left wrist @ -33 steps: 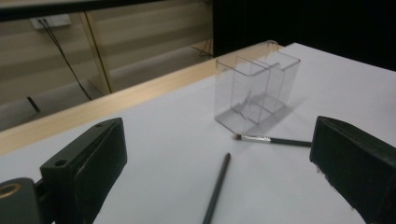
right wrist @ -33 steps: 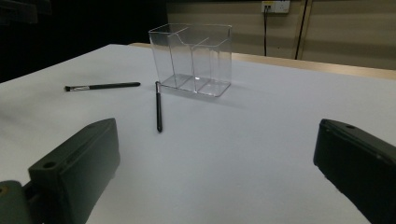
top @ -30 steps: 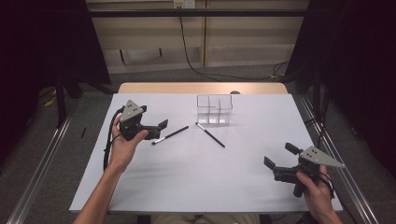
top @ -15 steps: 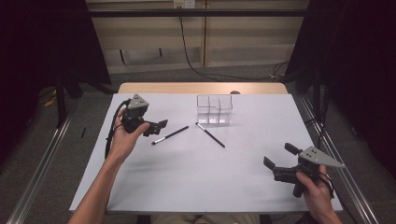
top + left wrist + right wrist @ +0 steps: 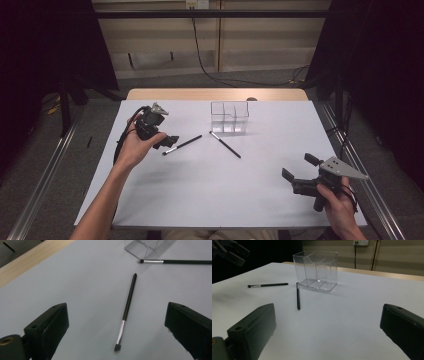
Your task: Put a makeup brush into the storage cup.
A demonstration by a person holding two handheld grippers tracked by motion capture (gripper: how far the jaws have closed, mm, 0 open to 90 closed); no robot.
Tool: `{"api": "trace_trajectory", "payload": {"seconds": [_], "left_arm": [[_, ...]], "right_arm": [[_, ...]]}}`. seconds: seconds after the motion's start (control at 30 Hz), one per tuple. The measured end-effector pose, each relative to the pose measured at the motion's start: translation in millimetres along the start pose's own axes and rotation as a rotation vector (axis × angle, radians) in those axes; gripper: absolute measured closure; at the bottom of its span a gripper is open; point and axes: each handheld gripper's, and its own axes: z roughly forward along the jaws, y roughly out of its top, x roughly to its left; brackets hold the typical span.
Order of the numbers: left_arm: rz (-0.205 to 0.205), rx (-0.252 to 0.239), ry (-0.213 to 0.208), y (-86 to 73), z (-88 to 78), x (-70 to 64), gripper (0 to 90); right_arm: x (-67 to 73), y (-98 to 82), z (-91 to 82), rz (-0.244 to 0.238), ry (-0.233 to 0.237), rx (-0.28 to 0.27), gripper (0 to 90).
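Two black makeup brushes with silver ferrules lie on the white table. The left brush lies just right of my left gripper, which hovers open and tilted down over the bristle end. The other brush lies in front of a clear acrylic organizer with several empty compartments. My right gripper is open near the table's right front, far from both brushes and holding nothing.
The white table surface has a wooden strip along its far edge. Metal rails run down both sides of the table. Cables hang by the back wall.
My left gripper has shifted slightly forward and tipped its jaws down toward the left brush. The right gripper, brushes and organizer have not moved.
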Motion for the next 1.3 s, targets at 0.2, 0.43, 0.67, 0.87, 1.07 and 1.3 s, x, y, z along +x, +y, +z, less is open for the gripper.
{"api": "trace_trajectory", "payload": {"seconds": [0.2,0.43,0.67,0.87,1.07,1.3], "left_arm": [[0.01,0.121,-0.008,6.9,11.1,3.2,6.6],[0.013,0.178,-0.029,12.9,16.6,5.5,5.6],[0.042,0.274,-0.065,10.7,31.7,9.9,5.4],[0.071,0.314,-0.092,13.0,39.4,8.0,6.2],[0.082,0.363,-0.121,10.2,46.0,11.4,9.1],[0.095,0.387,-0.146,10.3,53.1,11.9,14.1]], "right_arm": [[-0.4,0.0,-0.6,-0.006,0.007,0.0,0.0],[0.0,-0.4,-0.6,-0.001,0.009,0.004,0.0],[0.6,-0.8,-0.6,-0.005,0.016,0.01,0.0],[0.6,-1.3,-0.3,-0.013,0.017,0.018,0.0],[1.0,-1.4,-0.3,-0.016,0.024,0.016,0.0],[0.9,-1.9,0.4,-0.014,0.027,0.027,0.0]]}}
